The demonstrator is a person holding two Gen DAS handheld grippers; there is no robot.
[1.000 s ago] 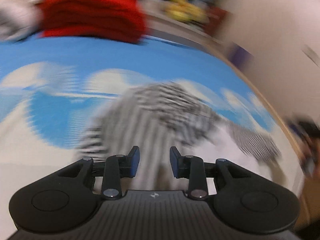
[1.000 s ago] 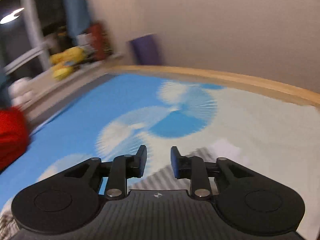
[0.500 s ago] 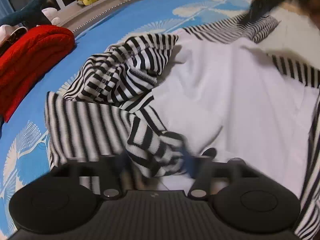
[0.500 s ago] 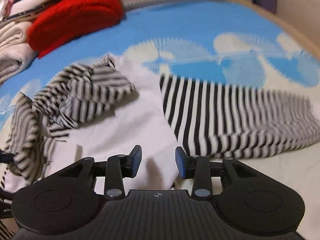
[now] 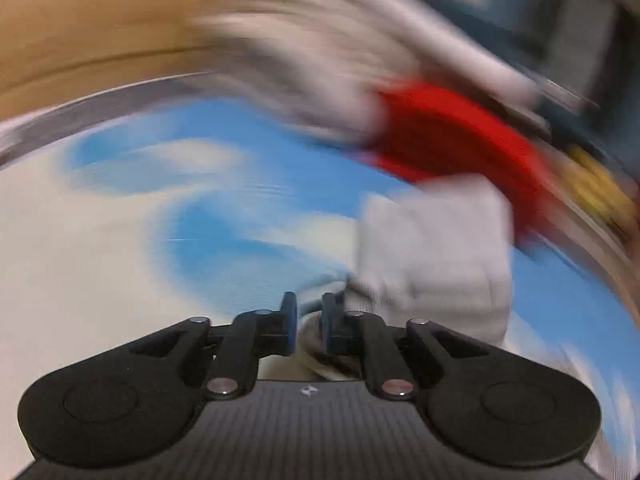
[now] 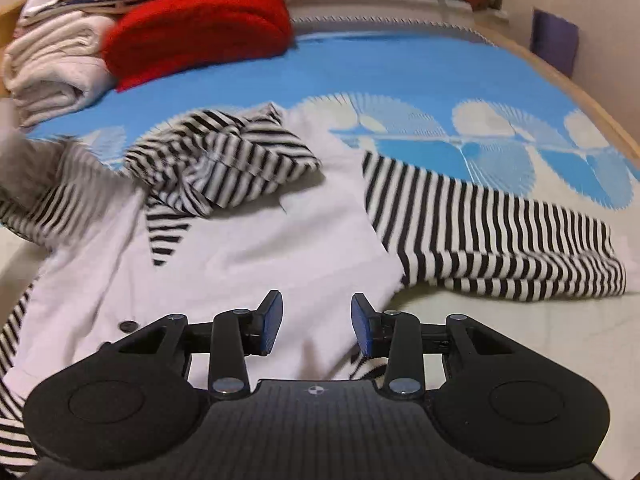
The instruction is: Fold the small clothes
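Striped garment (image 6: pixel 248 240) beneath released right hand-held gripper (image 6: pixel 316 324); left hand-held gripper (image 5: pixel 309 322) closing, pinching its fabric.

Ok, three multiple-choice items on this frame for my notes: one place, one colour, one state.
1. Where does the red folded cloth lie?
A on the floor; B beside the cream pile on the bed cover; C on a chair.
2. The long sleeve has stripes of:
A red and white; B black and white; C blue and yellow.
3. The sleeve lies:
A rolled up; B knotted; C stretched out flat.
Key: B, the red touches the cream folds at far left; B, dark bands alternate with white; C, its full length spreads over the cover.
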